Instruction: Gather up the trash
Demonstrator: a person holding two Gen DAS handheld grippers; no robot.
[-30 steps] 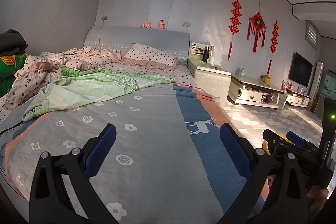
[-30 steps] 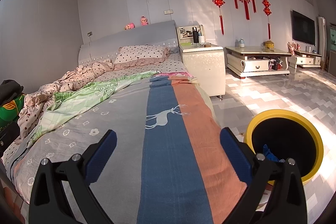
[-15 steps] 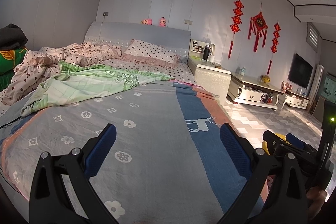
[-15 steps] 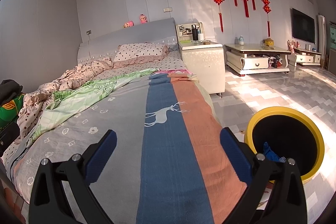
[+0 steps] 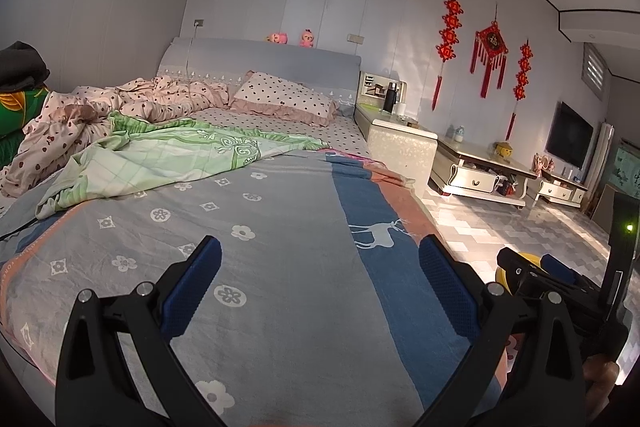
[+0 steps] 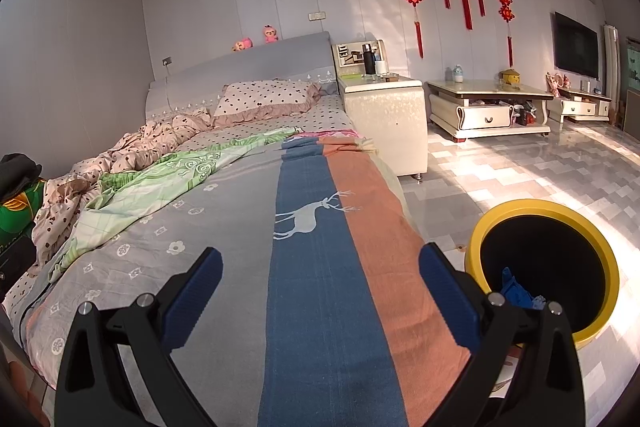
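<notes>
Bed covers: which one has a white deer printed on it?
The gray, blue and orange striped blanket nearest the tongs; the deer is on its blue stripe. The green quilt has swirls.

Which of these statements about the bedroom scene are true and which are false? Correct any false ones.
1. Both the left gripper and the right gripper are open and hold nothing. True.
2. The yellow-rimmed bin stands on the bed. False: it stands on the floor beside the bed.
3. Something blue lies inside the bin. True.
4. The polka-dot pillow lies at the foot of the bed. False: it rests by the headboard.
5. Two pink plush toys sit on top of the headboard. True.
</notes>
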